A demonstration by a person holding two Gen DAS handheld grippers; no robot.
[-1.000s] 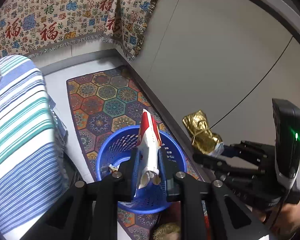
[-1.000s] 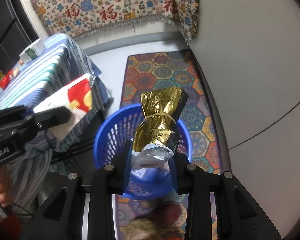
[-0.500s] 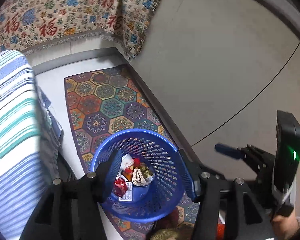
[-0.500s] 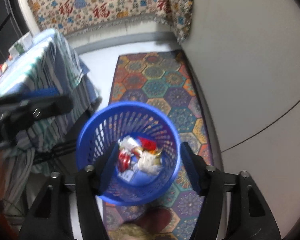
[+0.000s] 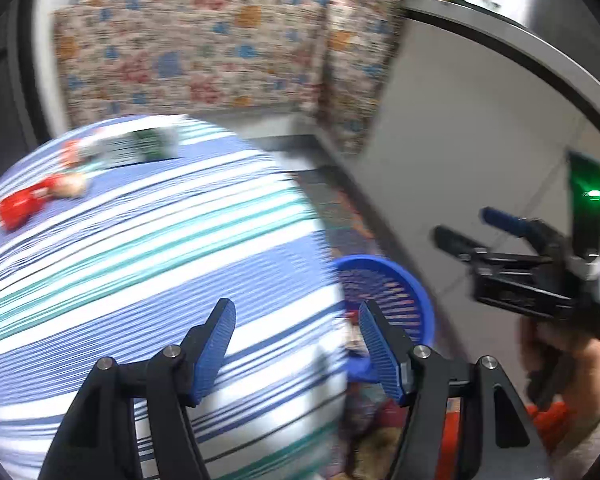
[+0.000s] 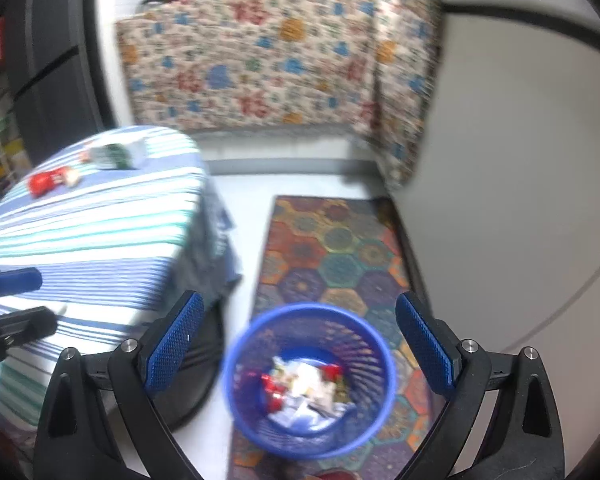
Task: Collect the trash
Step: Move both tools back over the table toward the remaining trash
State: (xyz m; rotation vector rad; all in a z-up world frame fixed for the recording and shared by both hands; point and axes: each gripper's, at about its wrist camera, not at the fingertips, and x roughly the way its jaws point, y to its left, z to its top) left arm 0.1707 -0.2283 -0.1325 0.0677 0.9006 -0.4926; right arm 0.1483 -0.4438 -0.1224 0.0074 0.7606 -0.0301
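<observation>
Several pieces of trash [image 6: 304, 388], red and white wrappers, lie on the bottom of the blue basket [image 6: 236, 400], which stands on the patterned rug [image 6: 332, 252] beside the table. More trash is on the table top: a red packet [image 6: 44, 182], a pale crumpled piece touching it, and a green and white carton [image 6: 118, 154] a little further back. The right gripper [image 6: 296, 344] hangs above the basket with its blue fingers [image 6: 172, 344] wide apart and nothing between them. The left gripper [image 5: 296, 348] is also spread wide and holds nothing; it is over the near edge of the table, with the basket [image 5: 412, 280] just to its right. The table carries a cloth with blue, green and white stripes [image 5: 140, 248]. Behind it a flowered blanket [image 6: 260, 60] hangs over a counter, and a pale wall [image 6: 520, 160] runs along the right side of the rug. The left view is blurred, but it shows the right gripper [image 5: 472, 228] from the side, held by a hand [image 5: 564, 364], with a green light [image 5: 592, 194] on it. The right view alone looks into the basket, and it shows the blue tip of the left gripper [image 6: 12, 284] at its left edge.
</observation>
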